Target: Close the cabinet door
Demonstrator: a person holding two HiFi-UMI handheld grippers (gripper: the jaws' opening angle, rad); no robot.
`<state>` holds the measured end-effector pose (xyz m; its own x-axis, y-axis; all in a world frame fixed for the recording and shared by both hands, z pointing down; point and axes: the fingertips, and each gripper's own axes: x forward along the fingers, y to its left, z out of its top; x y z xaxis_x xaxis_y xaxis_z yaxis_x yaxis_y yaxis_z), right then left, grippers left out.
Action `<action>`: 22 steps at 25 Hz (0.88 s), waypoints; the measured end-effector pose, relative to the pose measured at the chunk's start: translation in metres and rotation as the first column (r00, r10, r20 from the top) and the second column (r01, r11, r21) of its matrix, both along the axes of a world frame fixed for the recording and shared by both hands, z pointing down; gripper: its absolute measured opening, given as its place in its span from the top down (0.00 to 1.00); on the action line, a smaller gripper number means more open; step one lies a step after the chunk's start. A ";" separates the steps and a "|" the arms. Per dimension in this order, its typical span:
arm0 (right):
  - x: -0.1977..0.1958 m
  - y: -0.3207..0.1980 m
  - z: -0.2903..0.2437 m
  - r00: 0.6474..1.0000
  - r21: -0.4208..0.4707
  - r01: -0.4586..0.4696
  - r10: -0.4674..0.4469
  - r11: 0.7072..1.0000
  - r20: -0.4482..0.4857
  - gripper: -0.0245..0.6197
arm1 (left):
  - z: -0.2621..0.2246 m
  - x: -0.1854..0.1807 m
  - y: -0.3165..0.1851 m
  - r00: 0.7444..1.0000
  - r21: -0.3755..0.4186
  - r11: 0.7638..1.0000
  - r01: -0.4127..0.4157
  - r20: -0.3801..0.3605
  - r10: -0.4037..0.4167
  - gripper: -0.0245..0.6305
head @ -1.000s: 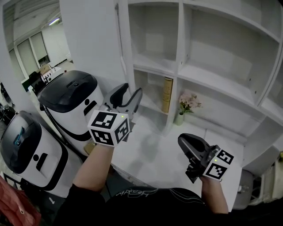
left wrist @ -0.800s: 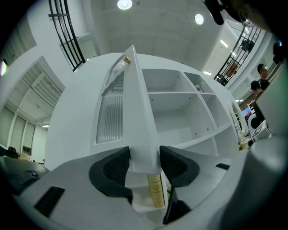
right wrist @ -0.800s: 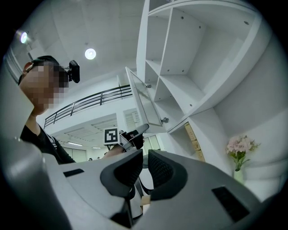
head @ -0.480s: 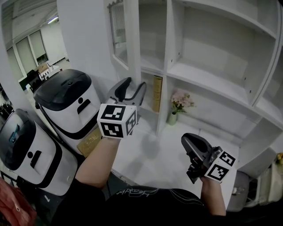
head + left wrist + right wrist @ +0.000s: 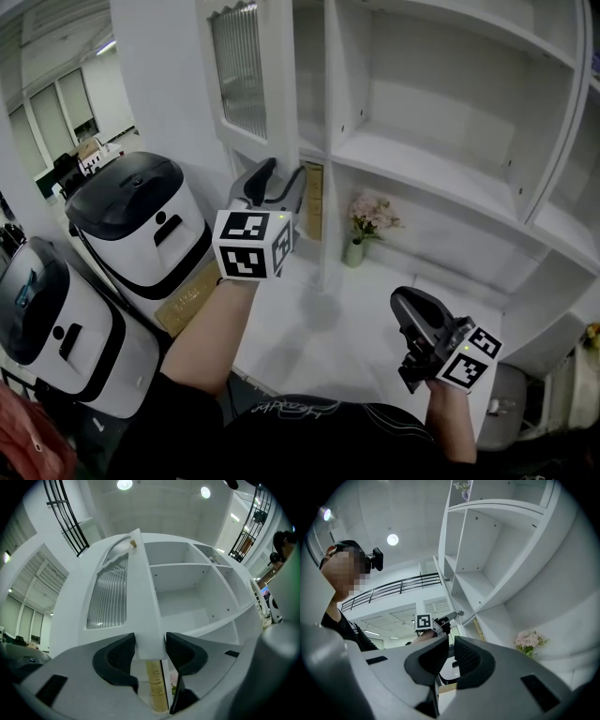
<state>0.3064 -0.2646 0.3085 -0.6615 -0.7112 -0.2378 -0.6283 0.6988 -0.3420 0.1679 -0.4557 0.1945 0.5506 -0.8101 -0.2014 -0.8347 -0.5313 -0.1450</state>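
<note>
The left tool (image 5: 150, 645) clamps the lower edge of the upright white ribbed-glass cabinet door (image 5: 110, 597); the open white shelves (image 5: 187, 592) lie rightward; the right tool (image 5: 446, 654), jaws together, empty, hangs well apart.

Open countertop (image 5: 323, 352) before flower vase (image 5: 354, 251) and book (image 5: 313, 202); cabinet door (image 5: 246, 80) ajar.

I see my left gripper (image 5: 278, 180) up at the bottom edge of the cabinet door (image 5: 246, 80), which is swung open. My right gripper (image 5: 408, 305) hangs low on the right, near me. Far back, pink flowers (image 5: 371, 214) sit under the white shelves (image 5: 422, 178). Two white machines (image 5: 141, 225) stand left.
</note>
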 end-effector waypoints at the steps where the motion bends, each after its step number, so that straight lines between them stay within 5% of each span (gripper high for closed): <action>1: 0.004 -0.001 0.001 1.000 -0.002 -0.004 0.004 1.000 0.003 0.87 | 0.000 0.003 -0.002 1.000 0.000 1.000 0.002 0.002 -0.002 0.62; 22: 0.049 -0.020 0.012 0.997 -0.027 -0.069 0.070 0.997 0.027 0.87 | 0.000 0.054 -0.052 0.999 -0.022 1.000 0.022 0.024 -0.021 0.63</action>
